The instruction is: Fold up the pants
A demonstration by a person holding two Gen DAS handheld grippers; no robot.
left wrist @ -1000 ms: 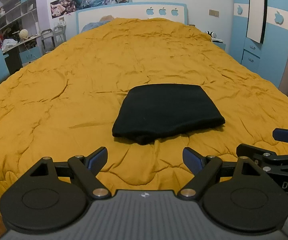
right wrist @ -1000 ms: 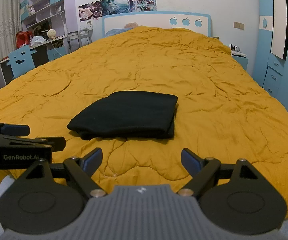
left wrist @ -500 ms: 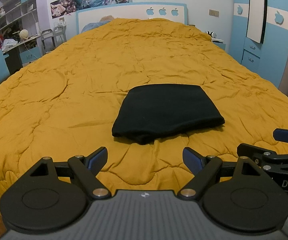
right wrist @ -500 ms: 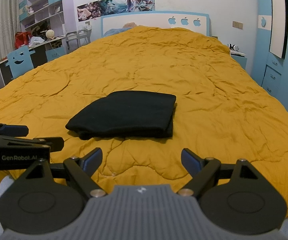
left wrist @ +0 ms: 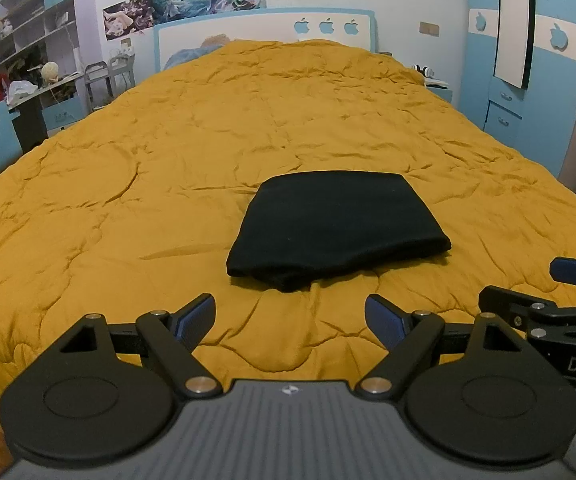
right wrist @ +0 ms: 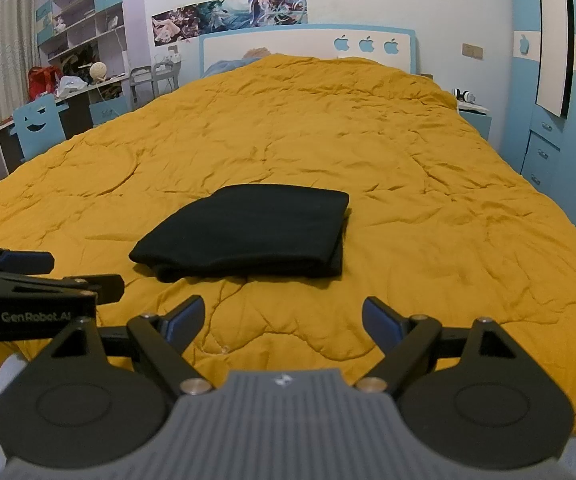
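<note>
The black pants (left wrist: 335, 226) lie folded into a compact rectangle on the orange quilt (left wrist: 168, 168); they also show in the right wrist view (right wrist: 248, 232). My left gripper (left wrist: 289, 314) is open and empty, held back from the near edge of the pants. My right gripper (right wrist: 284, 314) is open and empty, also short of the pants. Each gripper's fingers show at the edge of the other's view: the right one (left wrist: 567, 280), the left one (right wrist: 28, 268).
The quilt covers a large bed with a white and blue headboard (left wrist: 264, 32). A blue wardrobe (left wrist: 527, 80) stands to the right. A desk, blue chair (right wrist: 38, 128) and shelves stand to the left.
</note>
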